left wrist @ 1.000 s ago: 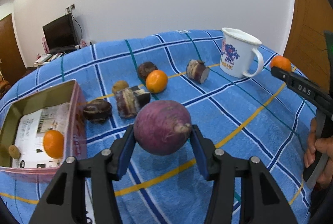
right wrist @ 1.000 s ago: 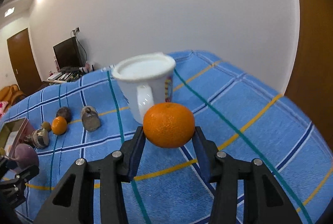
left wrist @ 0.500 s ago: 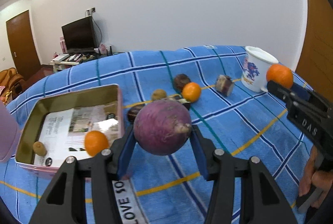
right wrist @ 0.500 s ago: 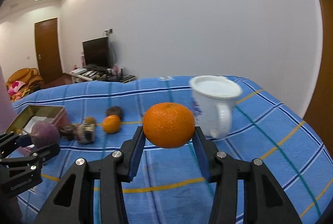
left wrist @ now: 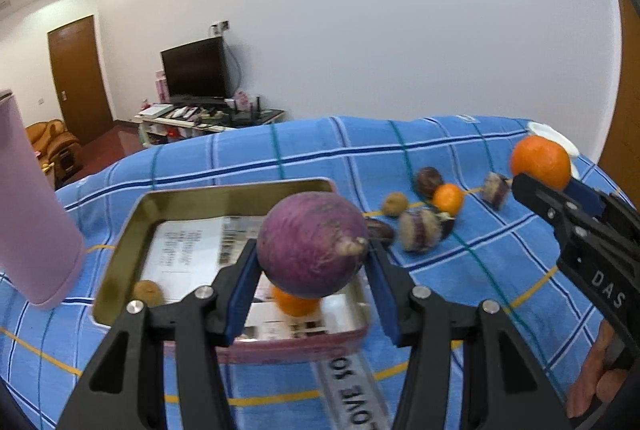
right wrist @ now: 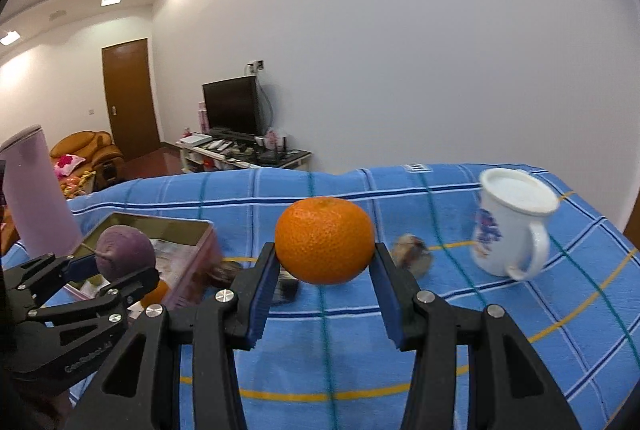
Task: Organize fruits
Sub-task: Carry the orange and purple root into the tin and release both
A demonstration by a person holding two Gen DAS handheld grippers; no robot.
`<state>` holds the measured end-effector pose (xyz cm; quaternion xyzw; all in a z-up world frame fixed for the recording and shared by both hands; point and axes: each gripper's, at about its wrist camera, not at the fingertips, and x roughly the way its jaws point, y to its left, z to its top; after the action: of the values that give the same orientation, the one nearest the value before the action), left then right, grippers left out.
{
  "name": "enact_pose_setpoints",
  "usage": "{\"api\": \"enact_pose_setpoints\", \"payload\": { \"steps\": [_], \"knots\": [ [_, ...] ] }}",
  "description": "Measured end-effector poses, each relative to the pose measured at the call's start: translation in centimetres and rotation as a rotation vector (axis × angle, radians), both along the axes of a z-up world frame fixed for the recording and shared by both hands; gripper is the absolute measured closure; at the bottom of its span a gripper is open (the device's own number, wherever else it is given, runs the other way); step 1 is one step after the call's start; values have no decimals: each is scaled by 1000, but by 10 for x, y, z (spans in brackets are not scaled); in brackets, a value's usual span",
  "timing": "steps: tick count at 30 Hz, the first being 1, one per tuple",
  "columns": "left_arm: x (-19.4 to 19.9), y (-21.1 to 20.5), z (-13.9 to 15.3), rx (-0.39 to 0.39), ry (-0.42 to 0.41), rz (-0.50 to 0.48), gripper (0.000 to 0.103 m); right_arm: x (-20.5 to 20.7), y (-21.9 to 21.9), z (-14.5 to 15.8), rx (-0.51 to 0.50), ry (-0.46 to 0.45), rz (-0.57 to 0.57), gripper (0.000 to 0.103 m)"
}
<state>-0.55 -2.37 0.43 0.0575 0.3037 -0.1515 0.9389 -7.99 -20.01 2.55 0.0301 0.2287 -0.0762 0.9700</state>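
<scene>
Left gripper (left wrist: 312, 262) clamps the purple fruit (left wrist: 312, 244) above the tin (left wrist: 240, 188); right gripper (right wrist: 324, 262) grips an orange (right wrist: 325, 240) farther right. Transport step, I judge: lowering and release into the tin come next.

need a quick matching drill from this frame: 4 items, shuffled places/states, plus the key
Items
1. purple round fruit
2. large orange
3. small brown fruit
4. white mug

Places or states
A. standing on the blue checked cloth
B. lying inside the tin tray
C. gripped by the right gripper
D. gripped by the left gripper, above the tray

Pairs: 1-D, 2-C, 3-B, 4-A
</scene>
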Motion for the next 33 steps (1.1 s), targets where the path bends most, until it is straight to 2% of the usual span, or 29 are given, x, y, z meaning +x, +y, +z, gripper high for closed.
{"api": "enact_pose_setpoints", "payload": {
  "steps": [11, 17, 21, 25, 33],
  "knots": [
    [28, 58, 5, 2, -19, 131, 49, 22, 46, -4, 40, 0, 69, 55],
    [47, 88, 1, -13, 1, 204, 49, 41, 73, -9, 61, 16, 111, 55],
    [54, 95, -4, -7, 10, 217, 49, 60, 92, -14, 71, 38, 146, 55],
    [57, 92, -9, 32, 10, 230, 49, 80, 112, -21, 63, 61, 177, 55],
    [66, 92, -21, 94, 45, 260, 49, 113, 135, -43, 52, 155, 216, 54]
  ]
}}
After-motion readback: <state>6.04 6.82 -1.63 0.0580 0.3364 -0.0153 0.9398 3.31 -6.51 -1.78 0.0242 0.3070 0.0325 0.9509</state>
